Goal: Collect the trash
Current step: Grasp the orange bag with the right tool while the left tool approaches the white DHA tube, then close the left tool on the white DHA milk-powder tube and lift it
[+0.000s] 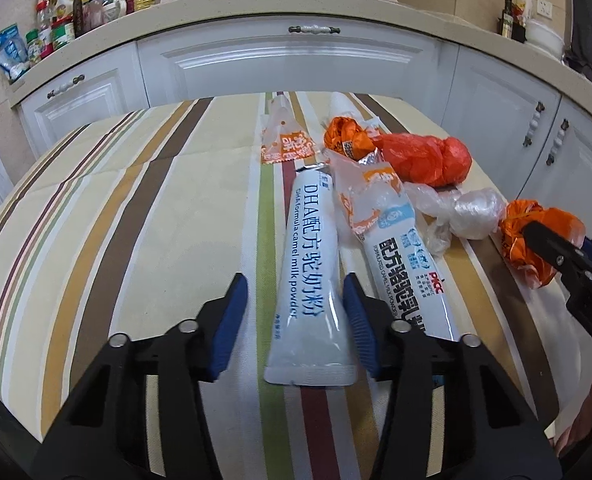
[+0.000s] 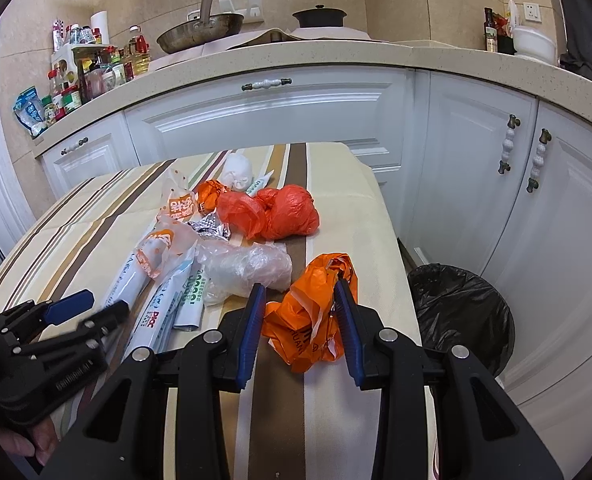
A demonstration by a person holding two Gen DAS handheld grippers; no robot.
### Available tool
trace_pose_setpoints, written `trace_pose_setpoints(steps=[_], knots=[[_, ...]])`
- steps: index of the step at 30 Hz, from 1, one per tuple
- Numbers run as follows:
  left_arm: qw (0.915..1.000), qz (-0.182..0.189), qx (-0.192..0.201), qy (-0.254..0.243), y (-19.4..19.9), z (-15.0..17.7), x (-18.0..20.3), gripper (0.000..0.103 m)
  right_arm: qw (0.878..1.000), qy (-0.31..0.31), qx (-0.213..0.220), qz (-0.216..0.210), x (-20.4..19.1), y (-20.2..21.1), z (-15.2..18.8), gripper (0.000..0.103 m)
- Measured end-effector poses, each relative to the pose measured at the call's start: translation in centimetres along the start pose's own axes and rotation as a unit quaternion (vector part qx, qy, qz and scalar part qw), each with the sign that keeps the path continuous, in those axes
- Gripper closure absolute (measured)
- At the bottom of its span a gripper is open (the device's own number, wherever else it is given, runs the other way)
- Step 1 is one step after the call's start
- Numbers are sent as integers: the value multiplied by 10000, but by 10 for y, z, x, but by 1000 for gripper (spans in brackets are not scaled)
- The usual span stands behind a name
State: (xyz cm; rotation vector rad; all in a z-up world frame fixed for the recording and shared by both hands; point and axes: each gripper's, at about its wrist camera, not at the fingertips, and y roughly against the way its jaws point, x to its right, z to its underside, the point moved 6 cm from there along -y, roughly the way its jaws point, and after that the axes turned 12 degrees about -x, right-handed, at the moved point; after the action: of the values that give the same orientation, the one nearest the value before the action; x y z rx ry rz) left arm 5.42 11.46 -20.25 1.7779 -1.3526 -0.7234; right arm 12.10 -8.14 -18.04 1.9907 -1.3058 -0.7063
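Note:
Trash lies on a striped tablecloth [image 1: 135,208]. My left gripper [image 1: 293,300] is open, its jaws on either side of a white camel milk powder sachet [image 1: 310,280]; a second sachet [image 1: 408,272] lies beside it. My right gripper [image 2: 302,320] is open around a crumpled orange bag [image 2: 312,316], which also shows in the left wrist view [image 1: 532,240]. A red bag [image 2: 279,212], a clear bag [image 2: 247,268], a small orange wrapper [image 1: 346,136] and a triangular packet [image 1: 285,136] lie further back.
A bin with a black liner [image 2: 460,312] stands on the floor right of the table. White cabinets [image 2: 279,120] and a counter with bottles [image 2: 91,72], a pan [image 2: 199,32] and a pot are behind.

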Motion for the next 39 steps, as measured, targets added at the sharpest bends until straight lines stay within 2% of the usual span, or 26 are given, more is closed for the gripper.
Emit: trace_pose_setpoints(steps=[2,3,5,7,9,14,18,20,22,23,24,27,32,34,35,39], knots=[[10000,17,34,30,2,0,-2,64,10000,-7,22,2,1,1,1,67],[10000,40,19,12,1,1,-1,71,10000,-11,28,3,1,1,1,67],[9999,137,6,-17,1,2,1,77,10000,-19,43,6,1,2,2,67],[9999,95,42,-79,3,3,3,80,10000,-27,76,20,1,4,3,68],[9998,117,98,-103,6,3,4,89,9999,-26,115,28,1,7,3,68],[9993,273,262,-57,16,4,4,102,9998,-11,212,49,1,14,3,69],[9993,285,221,4,16,6,1,102,9997,-12,238,41,1,17,5,69],[9996,155,247,25,17,7,-1,100,9997,-14,259,25,0,19,6,69],[9994,78,324,41,21,7,-3,77,9996,-15,269,14,-1,20,6,69],[9993,-1,380,62,23,7,-4,46,9996,-12,274,10,-1,20,6,69],[9989,-84,451,96,26,7,-6,38,9996,-9,272,5,-1,20,6,69],[9990,-35,445,24,25,5,-3,38,9997,-12,235,-20,-1,18,6,69],[9999,89,98,21,8,9,-3,38,9997,-29,235,-32,0,18,6,69],[9998,157,-5,111,3,10,-5,50,9997,-44,253,-31,1,19,6,69],[9996,205,-57,169,0,11,-7,66,9997,-52,256,-32,1,20,6,69],[9991,354,-37,214,1,11,-9,75,9996,-72,256,-20,3,21,7,69]])
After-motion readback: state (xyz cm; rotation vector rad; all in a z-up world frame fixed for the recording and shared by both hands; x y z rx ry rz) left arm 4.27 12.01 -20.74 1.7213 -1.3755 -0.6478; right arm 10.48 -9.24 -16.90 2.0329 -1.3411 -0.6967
